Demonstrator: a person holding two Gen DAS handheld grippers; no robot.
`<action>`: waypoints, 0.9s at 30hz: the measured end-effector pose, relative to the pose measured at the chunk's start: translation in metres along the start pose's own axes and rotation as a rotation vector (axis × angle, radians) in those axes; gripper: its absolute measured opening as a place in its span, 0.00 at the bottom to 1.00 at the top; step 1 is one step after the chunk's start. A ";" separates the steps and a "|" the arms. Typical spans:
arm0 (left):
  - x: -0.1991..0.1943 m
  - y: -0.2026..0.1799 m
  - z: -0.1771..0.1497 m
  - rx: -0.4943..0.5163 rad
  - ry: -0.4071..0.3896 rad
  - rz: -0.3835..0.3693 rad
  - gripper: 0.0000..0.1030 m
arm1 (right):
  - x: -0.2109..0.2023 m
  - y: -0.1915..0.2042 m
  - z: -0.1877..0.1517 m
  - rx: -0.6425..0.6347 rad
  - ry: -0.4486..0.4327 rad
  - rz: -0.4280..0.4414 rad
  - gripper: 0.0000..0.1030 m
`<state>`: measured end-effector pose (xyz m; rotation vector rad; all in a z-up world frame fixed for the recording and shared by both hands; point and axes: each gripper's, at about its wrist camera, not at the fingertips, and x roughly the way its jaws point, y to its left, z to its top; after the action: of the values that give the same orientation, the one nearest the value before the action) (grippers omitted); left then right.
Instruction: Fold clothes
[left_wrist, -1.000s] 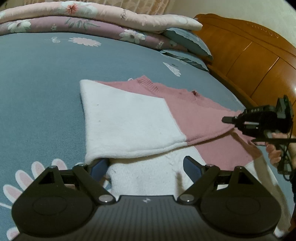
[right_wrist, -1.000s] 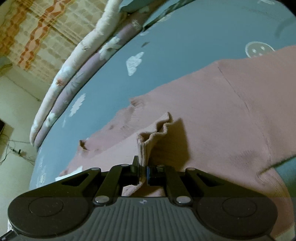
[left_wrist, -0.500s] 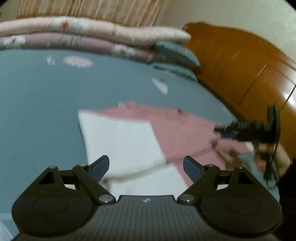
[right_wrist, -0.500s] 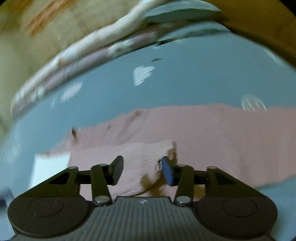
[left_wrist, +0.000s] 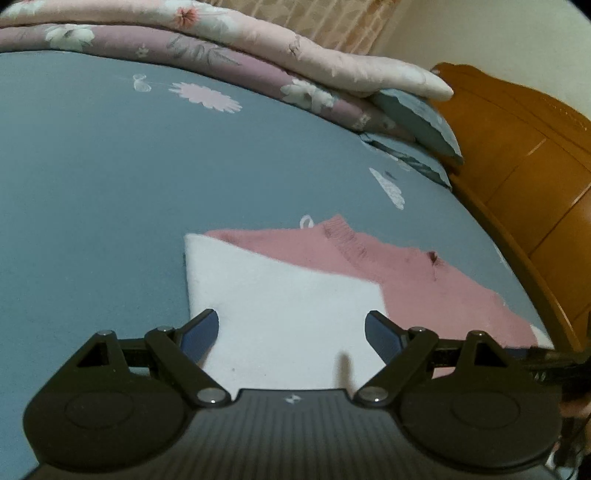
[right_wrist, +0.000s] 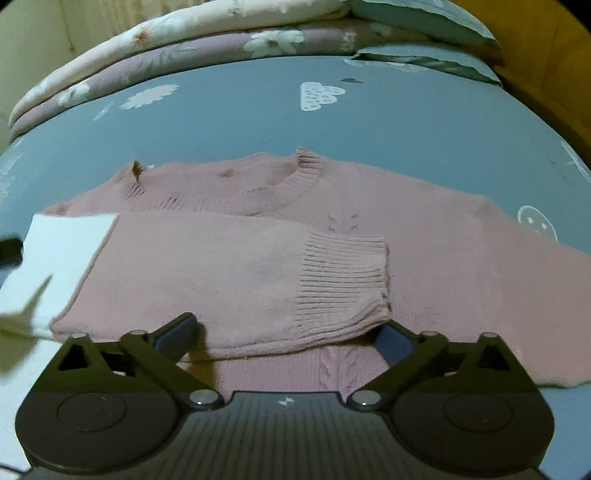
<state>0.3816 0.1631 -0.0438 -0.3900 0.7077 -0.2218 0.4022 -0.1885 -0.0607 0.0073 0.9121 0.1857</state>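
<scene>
Sweater (right_wrist: 258, 266) sleeve folded across chest; right gripper (right_wrist: 286, 334) opening off cuff, left gripper (left_wrist: 291, 328) wide, empty.

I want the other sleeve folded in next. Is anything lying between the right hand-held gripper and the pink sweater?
Nothing visible does. The right hand-held gripper, its jaws opening with nothing gripped between them, hangs right over the pink sweater. The folded sleeve lies flat just ahead, and only the bedsheet surrounds the garment.

Both wrist cameras look steeply down, close over the bed (left_wrist: 110, 192), sharing the sweater (right_wrist: 258, 258) (opposite ends).
</scene>
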 end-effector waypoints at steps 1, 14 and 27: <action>-0.001 -0.002 0.003 0.009 -0.014 -0.010 0.84 | 0.001 0.002 -0.001 -0.016 0.000 -0.004 1.00; 0.057 -0.006 0.025 0.067 0.022 0.073 0.85 | 0.001 0.003 -0.006 -0.022 -0.040 -0.002 1.00; -0.032 -0.055 -0.012 0.162 0.053 -0.091 0.85 | 0.003 0.002 -0.007 -0.043 -0.057 0.016 1.00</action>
<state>0.3467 0.1205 -0.0101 -0.2621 0.7191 -0.3740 0.3985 -0.1868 -0.0672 -0.0196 0.8516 0.2192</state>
